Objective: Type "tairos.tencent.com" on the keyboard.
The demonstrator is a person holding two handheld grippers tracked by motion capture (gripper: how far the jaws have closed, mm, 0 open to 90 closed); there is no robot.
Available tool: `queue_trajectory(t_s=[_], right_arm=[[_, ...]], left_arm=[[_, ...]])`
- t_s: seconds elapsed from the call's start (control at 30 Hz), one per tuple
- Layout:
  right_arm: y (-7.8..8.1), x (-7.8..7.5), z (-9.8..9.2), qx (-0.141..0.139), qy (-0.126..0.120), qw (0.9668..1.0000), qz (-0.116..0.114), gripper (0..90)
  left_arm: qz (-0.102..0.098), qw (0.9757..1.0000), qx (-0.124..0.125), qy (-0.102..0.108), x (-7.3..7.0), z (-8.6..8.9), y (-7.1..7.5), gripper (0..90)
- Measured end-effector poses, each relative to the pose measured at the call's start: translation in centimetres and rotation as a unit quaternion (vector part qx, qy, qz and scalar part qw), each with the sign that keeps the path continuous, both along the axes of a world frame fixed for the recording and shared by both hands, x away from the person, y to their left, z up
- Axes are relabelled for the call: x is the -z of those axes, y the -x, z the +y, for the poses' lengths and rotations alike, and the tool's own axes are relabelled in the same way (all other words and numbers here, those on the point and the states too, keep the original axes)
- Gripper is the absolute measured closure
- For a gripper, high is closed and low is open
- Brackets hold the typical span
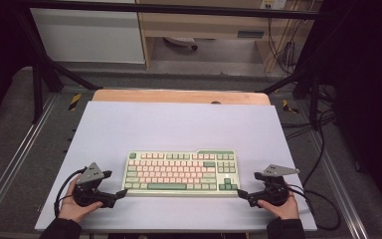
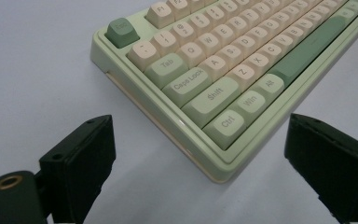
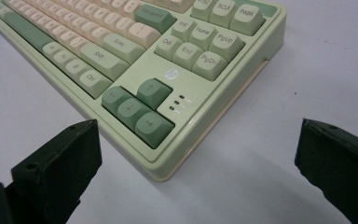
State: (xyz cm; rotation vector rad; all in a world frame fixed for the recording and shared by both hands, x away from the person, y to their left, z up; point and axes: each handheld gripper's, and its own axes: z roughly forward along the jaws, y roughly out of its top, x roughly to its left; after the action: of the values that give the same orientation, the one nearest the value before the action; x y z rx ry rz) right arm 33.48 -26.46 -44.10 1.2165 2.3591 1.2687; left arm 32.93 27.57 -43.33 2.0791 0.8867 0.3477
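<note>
Both grippers, left [image 1: 121, 193] & right [image 1: 240, 192], jaws wide, empty, flank HP keyboard [image 1: 180, 173] front corners; grasp not yet made.

The keyboard [image 1: 180, 172] was pale green, its keys cream and sage — the Esc, spacebar and arrow keys a darker green. It lay on a white mat [image 1: 179, 124]; both grippers' jaws were black.

Your left gripper [image 1: 122, 193] and right gripper [image 1: 240, 193] had bare white mat [image 1: 179, 124] all around them. Only the keyboard [image 1: 180, 173] stood between them, one near corner lying in front of each pair of wide-spread jaws.
</note>
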Motion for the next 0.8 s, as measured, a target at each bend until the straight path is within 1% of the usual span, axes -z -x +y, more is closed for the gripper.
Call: queue_trajectory(t_s=[0.6,0.8], right_arm=[[0.09,-0.04,-0.02,0.000,0.001,1.0000,-0.005,0.9],[0.07,-0.05,-0.01,0.000,0.001,1.0000,-0.005,0.9]], left_arm=[[-0.004,1.0000,0.001,0.004,-0.42,-0.20,0.15,9.6],[-0.008,1.0000,-0.002,0.003,-0.70,-0.53,0.16,12.8]])
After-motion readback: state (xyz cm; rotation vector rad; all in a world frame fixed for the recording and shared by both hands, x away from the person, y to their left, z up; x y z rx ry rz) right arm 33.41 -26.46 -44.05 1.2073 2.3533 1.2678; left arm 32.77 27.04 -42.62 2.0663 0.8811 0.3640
